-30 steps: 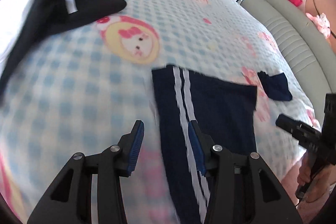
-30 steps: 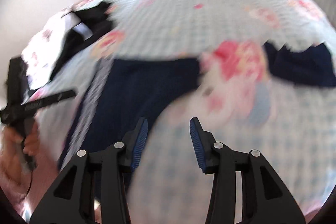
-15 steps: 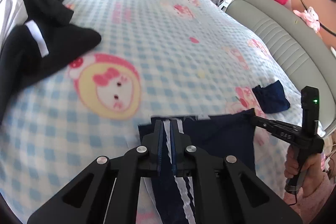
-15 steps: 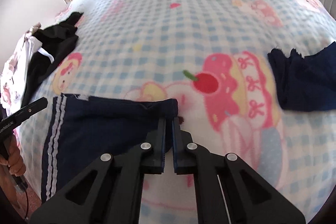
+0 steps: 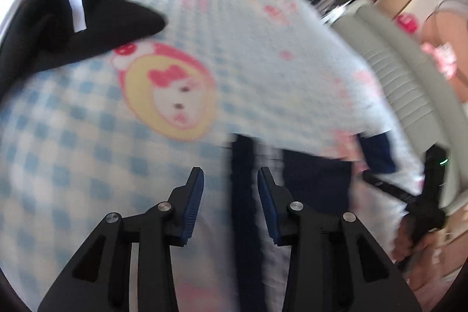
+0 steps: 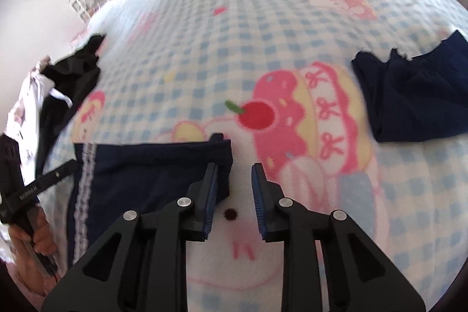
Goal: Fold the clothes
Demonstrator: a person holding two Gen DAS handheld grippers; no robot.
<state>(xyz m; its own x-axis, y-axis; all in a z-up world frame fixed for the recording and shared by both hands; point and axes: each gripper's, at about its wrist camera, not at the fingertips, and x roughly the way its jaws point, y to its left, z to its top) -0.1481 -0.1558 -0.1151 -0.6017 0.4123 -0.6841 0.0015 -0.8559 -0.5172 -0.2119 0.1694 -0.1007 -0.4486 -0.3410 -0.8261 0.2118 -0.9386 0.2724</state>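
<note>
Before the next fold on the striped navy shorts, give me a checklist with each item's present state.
1. Left claw open, holding nothing: ok.
2. Right claw open, holding nothing: ok.
3. Striped navy shorts lying on the checked blanket with the top edge straight: ok.
4. Lower part of the shorts flat: cannot tell, it is out of view behind the claws.
5. Small navy garment lying apart from the shorts: ok.
6. Black garment clear of the folding area: ok.
7. Left view sharp enough to aim a grasp: not ok, blurred.
</note>
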